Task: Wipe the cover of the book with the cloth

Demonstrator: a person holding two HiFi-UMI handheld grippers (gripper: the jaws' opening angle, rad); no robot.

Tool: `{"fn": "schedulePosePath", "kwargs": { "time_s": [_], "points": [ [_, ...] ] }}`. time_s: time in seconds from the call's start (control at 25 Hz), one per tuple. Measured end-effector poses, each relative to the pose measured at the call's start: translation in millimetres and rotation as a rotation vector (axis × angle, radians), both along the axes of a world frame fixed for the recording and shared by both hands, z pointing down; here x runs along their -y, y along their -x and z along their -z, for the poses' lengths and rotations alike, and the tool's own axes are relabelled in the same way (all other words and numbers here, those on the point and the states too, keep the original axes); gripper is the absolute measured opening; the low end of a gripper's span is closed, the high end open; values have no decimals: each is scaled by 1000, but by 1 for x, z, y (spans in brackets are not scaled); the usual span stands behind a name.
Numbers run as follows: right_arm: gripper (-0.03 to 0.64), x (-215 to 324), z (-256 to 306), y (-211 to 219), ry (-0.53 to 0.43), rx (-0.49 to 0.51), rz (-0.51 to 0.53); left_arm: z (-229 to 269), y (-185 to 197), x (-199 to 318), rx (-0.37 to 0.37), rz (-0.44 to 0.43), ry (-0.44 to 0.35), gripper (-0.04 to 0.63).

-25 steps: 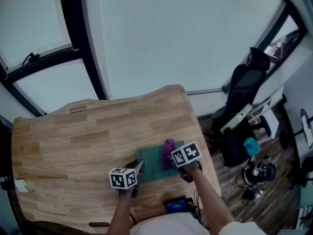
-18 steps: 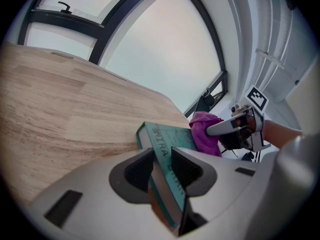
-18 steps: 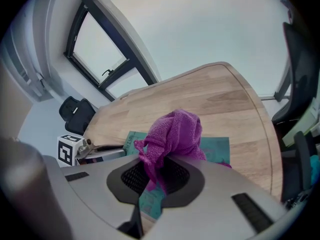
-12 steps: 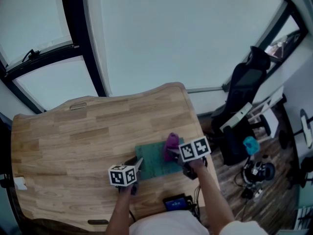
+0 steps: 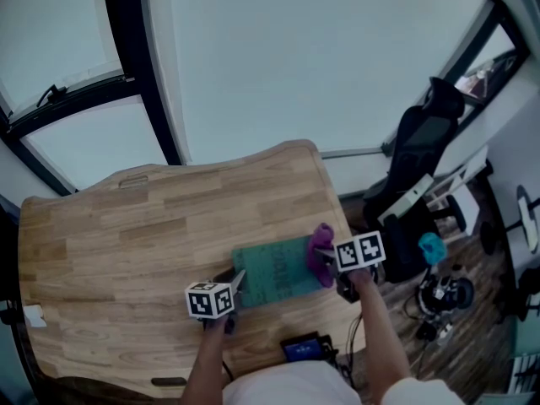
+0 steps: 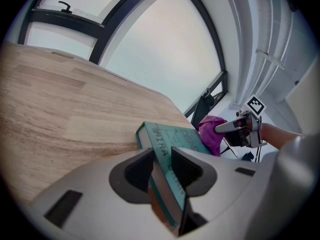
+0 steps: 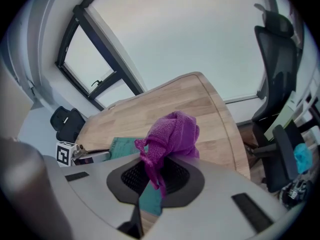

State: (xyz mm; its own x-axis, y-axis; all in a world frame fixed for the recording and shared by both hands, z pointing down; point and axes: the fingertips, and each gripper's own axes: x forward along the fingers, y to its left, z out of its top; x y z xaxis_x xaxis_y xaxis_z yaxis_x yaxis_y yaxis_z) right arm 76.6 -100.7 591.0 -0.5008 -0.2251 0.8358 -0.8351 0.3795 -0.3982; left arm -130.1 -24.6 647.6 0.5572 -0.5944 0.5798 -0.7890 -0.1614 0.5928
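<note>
The teal book lies near the right edge of the bench. The left gripper clamps its near corner. The right gripper pinches the purple cloth at the book's right end. The wiping seems under way and probably not finished.

Book look: teal-green book, cover up, darker lettering on cover and spine, too small to read.
Book place: on the wooden tabletop, toward its near right part, turned slightly askew.
Book state: closed; its near left corner is clamped between the left gripper jaws.
Cloth look: magenta cloth, bunched into a lump, one tail hanging.
Cloth state: pinched in the right gripper jaws.
Cloth place: at the book's right edge; contact with the cover unclear.
</note>
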Motion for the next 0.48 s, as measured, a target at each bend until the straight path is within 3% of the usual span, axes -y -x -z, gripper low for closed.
{"fn": "schedulePosePath", "kwargs": {
  "time_s": [0.12,0.48],
  "points": [
    [40,4,4,-3,-15,-11,-1,0,0,0,1,0,1,115],
    [40,2,25,44,-17,104,56,0,0,0,-1,0,0,115]
  ]
}}
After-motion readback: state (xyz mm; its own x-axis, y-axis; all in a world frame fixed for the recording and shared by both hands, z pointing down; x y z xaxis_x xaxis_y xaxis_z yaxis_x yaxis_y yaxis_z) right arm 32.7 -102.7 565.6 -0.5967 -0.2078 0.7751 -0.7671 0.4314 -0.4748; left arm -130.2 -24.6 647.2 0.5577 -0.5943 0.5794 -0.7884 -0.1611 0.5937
